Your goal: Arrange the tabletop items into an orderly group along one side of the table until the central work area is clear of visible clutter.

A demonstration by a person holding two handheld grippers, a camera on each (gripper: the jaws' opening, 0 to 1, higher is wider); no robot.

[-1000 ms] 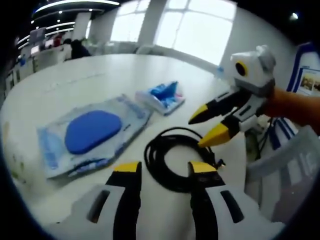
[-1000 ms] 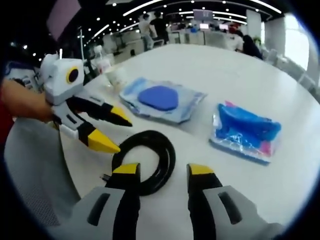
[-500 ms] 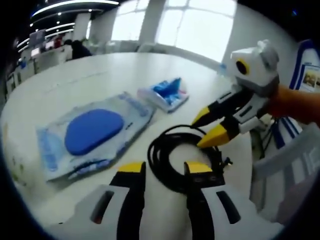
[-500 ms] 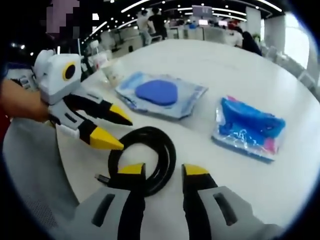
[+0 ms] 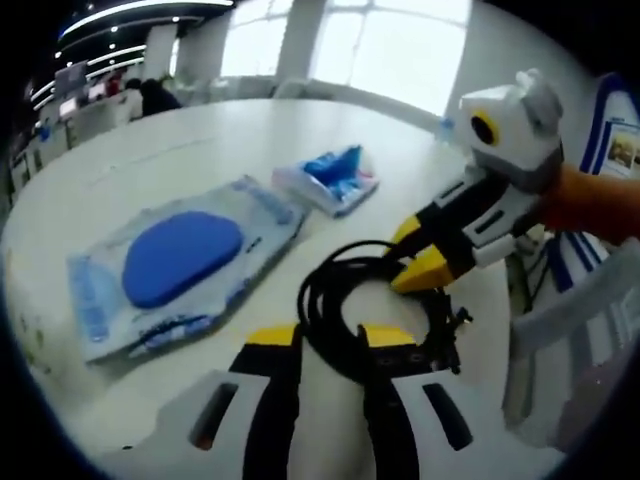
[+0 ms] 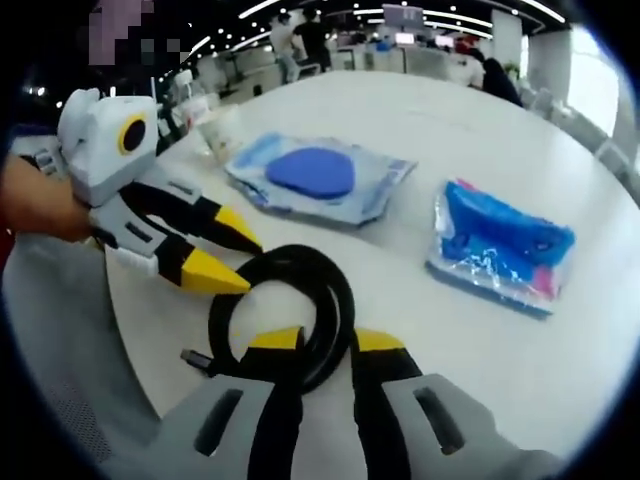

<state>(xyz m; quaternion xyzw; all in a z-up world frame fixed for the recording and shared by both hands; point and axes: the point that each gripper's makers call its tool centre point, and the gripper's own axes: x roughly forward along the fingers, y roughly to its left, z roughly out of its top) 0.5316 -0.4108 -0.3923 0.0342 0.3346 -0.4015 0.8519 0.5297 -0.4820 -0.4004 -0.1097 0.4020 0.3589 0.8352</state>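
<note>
At the near edge of the bench (image 6: 560,160), coiled black cable (image 6: 290,310): we should bite one full strand before dragging it aside. Left gripper (image 5: 330,340): fingers (image 5: 270,345) nearly closed across the coil's near loop. Right gripper (image 6: 325,345): fingers (image 6: 375,350) narrowed over the same coil; a firm hold we cannot confirm. Beyond the cable, blue pad packet (image 6: 318,180); farther right, blue pouch (image 6: 500,245).
</note>
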